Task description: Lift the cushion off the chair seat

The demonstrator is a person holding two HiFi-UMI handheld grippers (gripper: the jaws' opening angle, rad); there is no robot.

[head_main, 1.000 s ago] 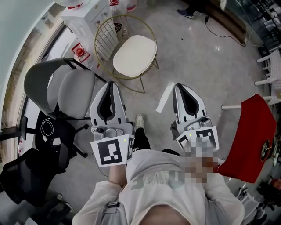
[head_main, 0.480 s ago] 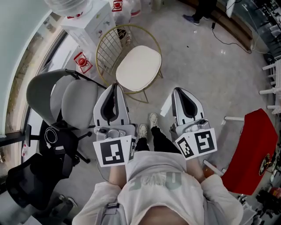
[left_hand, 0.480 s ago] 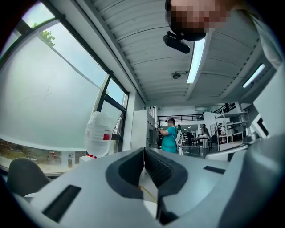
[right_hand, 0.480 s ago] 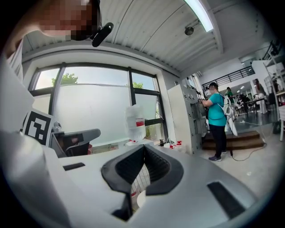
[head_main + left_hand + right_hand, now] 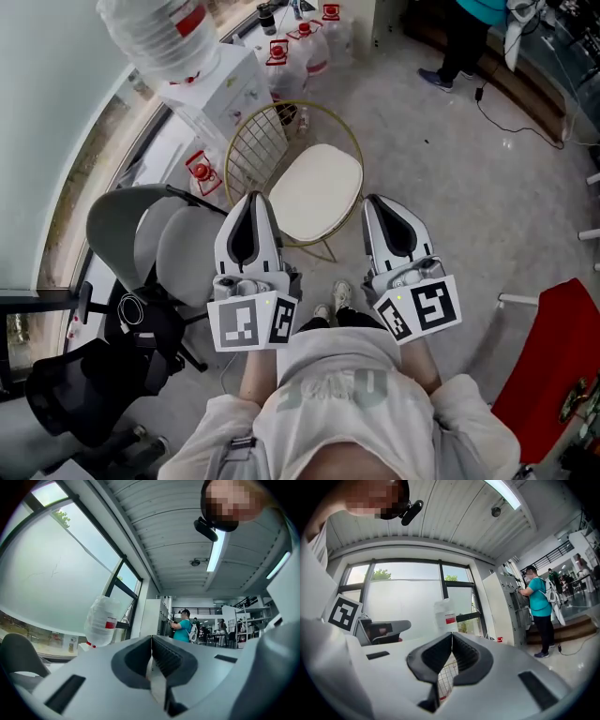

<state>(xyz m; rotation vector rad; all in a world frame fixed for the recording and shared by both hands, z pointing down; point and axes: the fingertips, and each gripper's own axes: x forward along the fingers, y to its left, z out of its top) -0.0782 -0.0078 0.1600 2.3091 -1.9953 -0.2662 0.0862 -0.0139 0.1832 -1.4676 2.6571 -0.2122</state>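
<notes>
The left gripper [image 5: 251,202] and the right gripper [image 5: 380,202] have come forward to the gold wire chair [image 5: 251,150] since a second ago, and its seat now shows between their tips.
Both grippers are held level, side by side, each with its jaws pressed together and nothing in them. The cream cushion [image 5: 315,191] lies flat on the chair seat, untouched by either gripper. A grey chair [image 5: 141,239] stands just to its left, and a water bottle [image 5: 155,33] stands beyond.
</notes>
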